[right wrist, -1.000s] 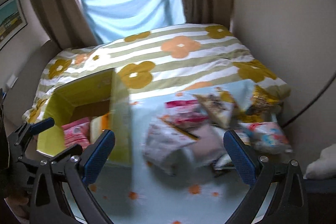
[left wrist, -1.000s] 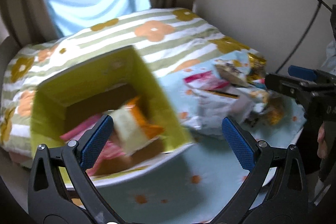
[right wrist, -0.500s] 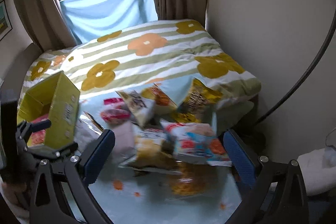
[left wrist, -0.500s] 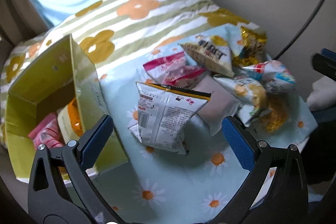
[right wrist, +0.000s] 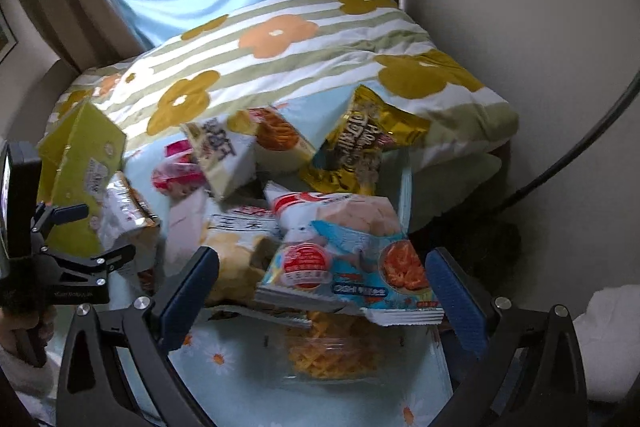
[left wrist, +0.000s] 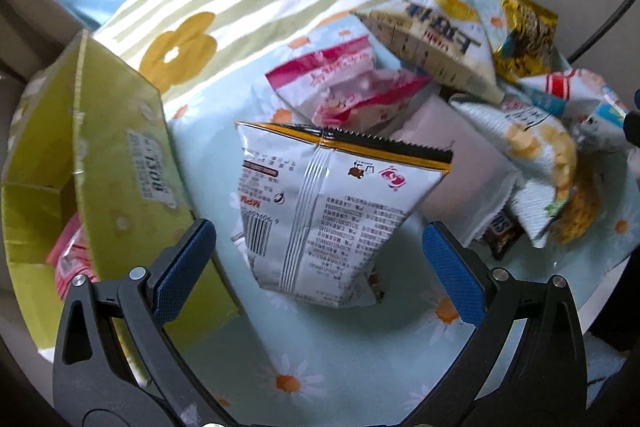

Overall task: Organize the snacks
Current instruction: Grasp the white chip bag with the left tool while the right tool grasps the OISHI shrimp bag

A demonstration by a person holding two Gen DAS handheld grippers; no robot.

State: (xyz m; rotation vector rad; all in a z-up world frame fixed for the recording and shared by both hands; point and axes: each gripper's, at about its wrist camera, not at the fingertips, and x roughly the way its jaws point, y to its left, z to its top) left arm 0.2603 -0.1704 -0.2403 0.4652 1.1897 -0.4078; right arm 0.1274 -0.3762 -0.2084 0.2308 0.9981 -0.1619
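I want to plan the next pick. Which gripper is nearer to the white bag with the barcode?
Left. The left gripper is open right in front of the white bag. The right gripper faces the blue bag, further from the white one.

A light blue daisy-print cloth (left wrist: 352, 359) covers the bench, which seems to be a small table. At its left edge stands a yellow-green cardboard box (left wrist: 120, 163). Just beside the box a white snack bag (left wrist: 328, 211) lies back-side up, and behind it a heap of packets: pink wrappers (left wrist: 340, 83), a gold bag (right wrist: 372, 143), a blue shrimp-chip bag (right wrist: 352, 259).
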